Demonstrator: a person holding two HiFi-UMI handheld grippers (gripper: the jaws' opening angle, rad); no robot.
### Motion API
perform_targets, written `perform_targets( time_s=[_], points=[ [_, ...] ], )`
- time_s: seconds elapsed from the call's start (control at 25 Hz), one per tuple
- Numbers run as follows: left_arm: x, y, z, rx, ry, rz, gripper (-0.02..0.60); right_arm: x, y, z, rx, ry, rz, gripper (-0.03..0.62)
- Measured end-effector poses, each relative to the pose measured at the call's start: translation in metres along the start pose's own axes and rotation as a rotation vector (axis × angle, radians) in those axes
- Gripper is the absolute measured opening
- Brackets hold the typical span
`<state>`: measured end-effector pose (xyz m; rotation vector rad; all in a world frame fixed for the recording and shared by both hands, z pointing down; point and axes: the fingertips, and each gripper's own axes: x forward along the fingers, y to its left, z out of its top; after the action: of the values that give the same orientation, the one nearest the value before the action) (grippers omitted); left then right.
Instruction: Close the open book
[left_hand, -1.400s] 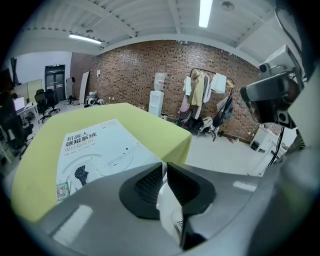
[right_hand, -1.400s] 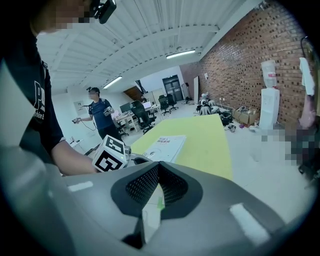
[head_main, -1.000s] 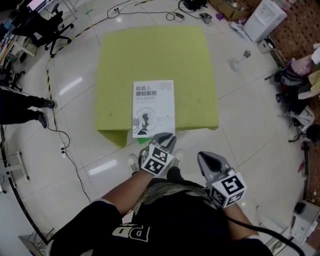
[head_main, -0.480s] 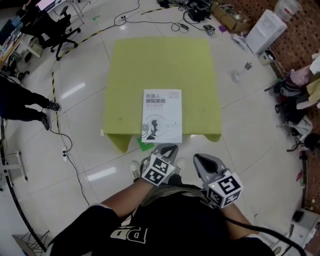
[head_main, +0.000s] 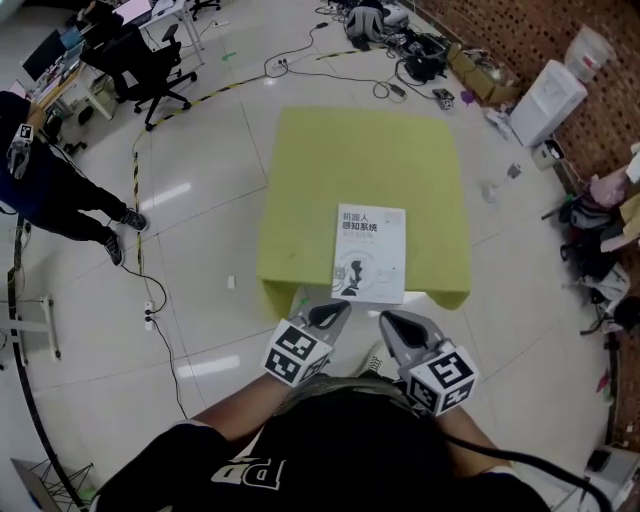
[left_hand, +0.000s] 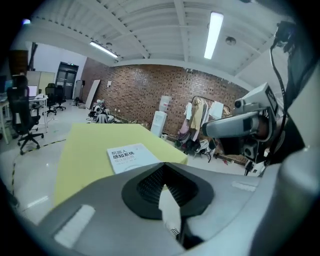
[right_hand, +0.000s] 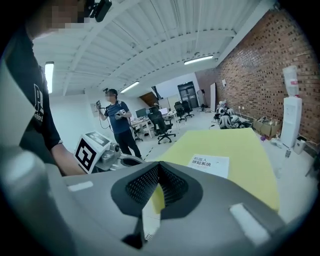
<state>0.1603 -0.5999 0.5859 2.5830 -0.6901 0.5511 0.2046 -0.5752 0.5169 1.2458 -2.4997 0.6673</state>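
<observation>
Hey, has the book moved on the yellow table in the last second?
No. The book still lies closed at the near edge of the yellow table; only the head view shifted.

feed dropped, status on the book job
Left gripper and right gripper shut, empty, short of the table. Book lies closed, cover up. Nothing in the way.

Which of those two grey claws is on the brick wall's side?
The right gripper, nearer the brick wall; the left gripper lies on the side of the office chairs.
</observation>
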Motion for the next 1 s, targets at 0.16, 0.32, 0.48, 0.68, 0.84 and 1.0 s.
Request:
perform_targets(
  time_s=[0.16,0.32,0.48,0.68,0.84,1.0],
  points=[
    [-0.047,0.008,0.021,-0.02,-0.067,-0.029,0.008,0.018,0.032,0.012,-0.004,-0.034,-0.004,0.008],
    [-0.086,0.012,0.033,-0.014,-0.119,-0.066,0.008,0.029,0.063,0.011,-0.001,-0.061,-0.03,0.008],
    [-0.111,0.009,0.033,-0.005,-0.14,-0.113,0.008,0.031,0.085,-0.001,0.014,-0.062,-0.081,0.008],
    [-0.13,-0.003,0.036,0.05,-0.138,-0.16,0.008,0.014,0.092,0.004,0.044,-0.113,-0.166,0.008],
    [-0.138,-0.012,0.044,0.052,-0.173,-0.146,0.008,0.003,0.092,0.013,0.037,-0.155,-0.169,0.008],
    [-0.146,-0.031,0.056,0.061,-0.225,-0.109,0.008,-0.014,0.098,0.023,0.008,-0.182,-0.102,0.008]
  ],
)
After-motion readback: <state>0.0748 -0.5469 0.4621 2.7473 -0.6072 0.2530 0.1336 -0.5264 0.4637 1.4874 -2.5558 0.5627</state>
